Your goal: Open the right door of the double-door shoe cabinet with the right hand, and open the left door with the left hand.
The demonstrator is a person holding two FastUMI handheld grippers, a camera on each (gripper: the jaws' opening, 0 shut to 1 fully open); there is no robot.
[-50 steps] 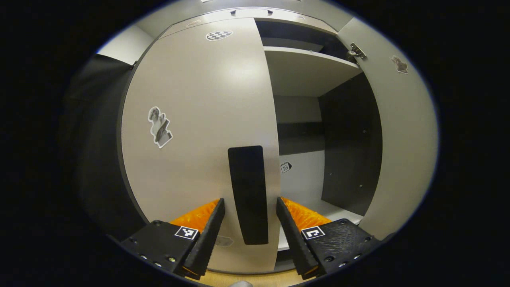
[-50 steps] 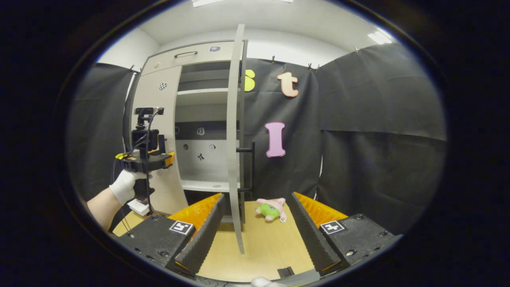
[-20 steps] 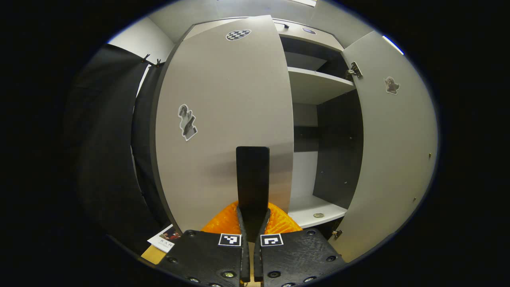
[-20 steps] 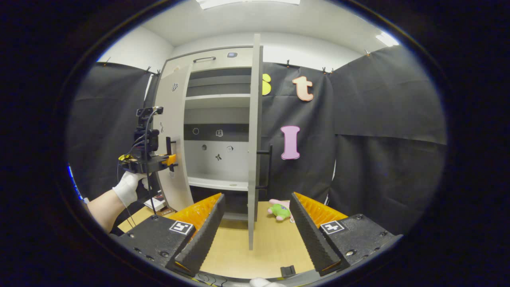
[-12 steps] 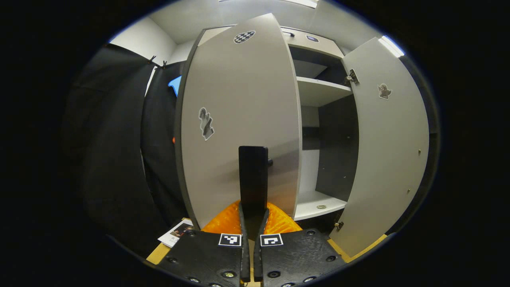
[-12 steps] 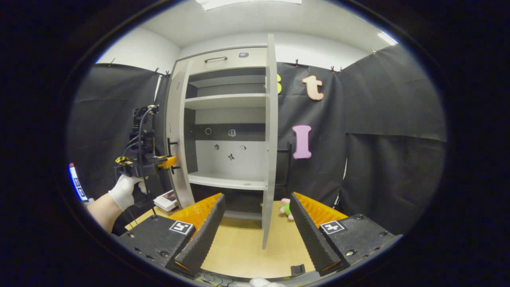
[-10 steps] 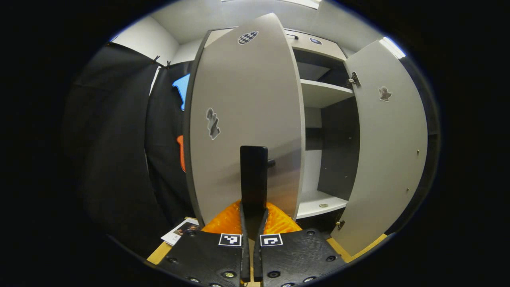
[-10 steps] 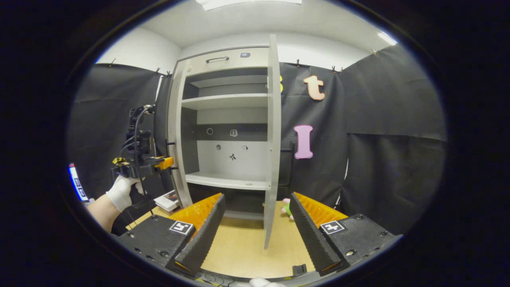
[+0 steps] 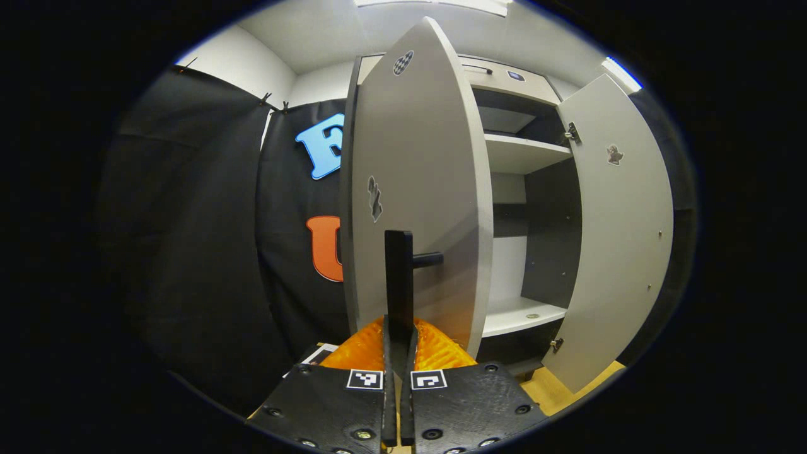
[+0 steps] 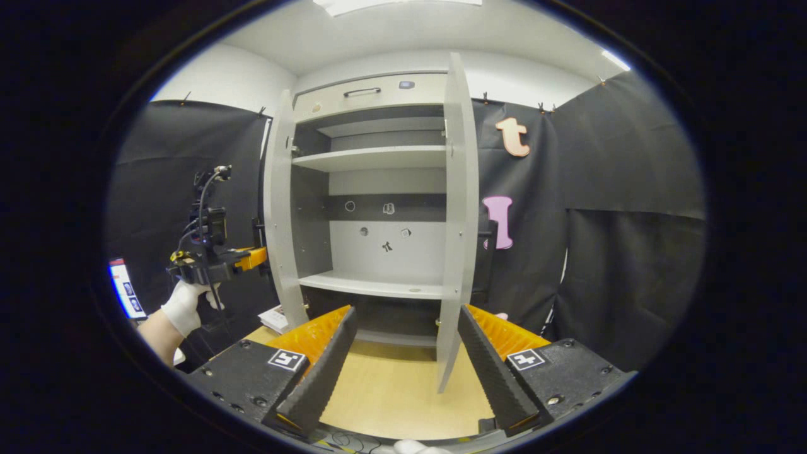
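Observation:
The grey shoe cabinet stands with both doors swung out. In the left gripper view my left gripper is shut on the black bar handle of the left door, which stands nearly edge-on; the right door hangs wide open beyond it. From the right gripper view, the left gripper is held by a white-gloved hand at the left door. My right gripper is open and holds nothing, well back from the right door and its handle.
Bare shelves show inside the cabinet, and a drawer with a handle sits on top. A wooden floor spreads before it. A booklet lies by the left door's foot. Black cloth walls close in on both sides.
My left gripper closed on the left door's handle and pulled the door from nearly closed to wide open. The right gripper stayed open and drifted back, with the right door swung further out.

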